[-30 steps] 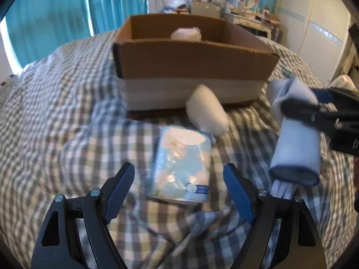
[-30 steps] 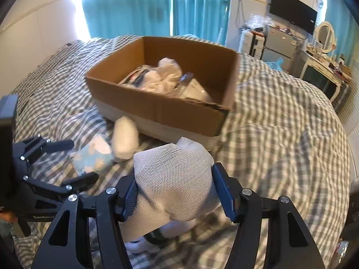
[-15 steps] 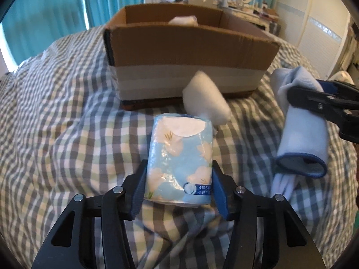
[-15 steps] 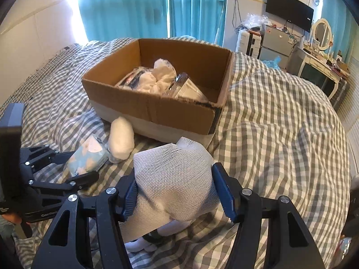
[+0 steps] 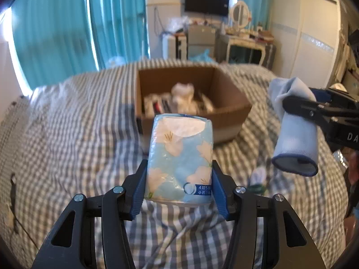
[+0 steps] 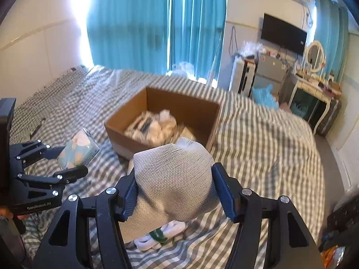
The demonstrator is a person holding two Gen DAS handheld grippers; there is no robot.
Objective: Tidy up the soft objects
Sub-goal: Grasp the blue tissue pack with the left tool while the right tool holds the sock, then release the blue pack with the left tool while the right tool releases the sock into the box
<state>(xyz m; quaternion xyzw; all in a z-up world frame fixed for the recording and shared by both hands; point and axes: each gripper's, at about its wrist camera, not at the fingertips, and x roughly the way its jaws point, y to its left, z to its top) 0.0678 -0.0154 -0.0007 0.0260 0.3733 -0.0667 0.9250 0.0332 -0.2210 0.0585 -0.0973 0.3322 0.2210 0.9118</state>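
Left gripper (image 5: 179,188): we see its blue-padded fingers (image 5: 139,190) clamped on the two sides of a tissue pack (image 5: 179,159), which is held clear of the bed; from the right wrist camera the same gripper (image 6: 67,160) shows at the left edge with the pack (image 6: 78,149) between its fingers.
Tissue pack: we read it as a light blue soft pack printed with white flowers, a white flap at its far end and a small blue label near the fingers; it stands up out of the grip, pointing toward the box.
Right gripper (image 6: 175,192): its fingers (image 6: 221,192) are clamped on a rolled light-coloured sock (image 6: 175,179) with a mesh-like knit; from the left wrist camera we see that gripper (image 5: 298,112) coming in from the right, holding the sock (image 5: 294,130) in the air with the dark-trimmed open cuff hanging down.
Cardboard box (image 5: 233,103): open-topped, it sits on the bed beyond both grippers; we make out white soft items (image 6: 163,125) and some packets inside, too blurred for us to name.
Bed (image 5: 67,134): covered in a grey and white checked sheet, rumpled under the grippers.
Under the right gripper: we see a white bundle with a green band (image 6: 157,235) lying on the sheet, partly hidden by the sock.
Background: teal curtains (image 6: 134,22), a wall-mounted television (image 6: 283,37) and a white dressing table with an oval mirror (image 6: 315,56).
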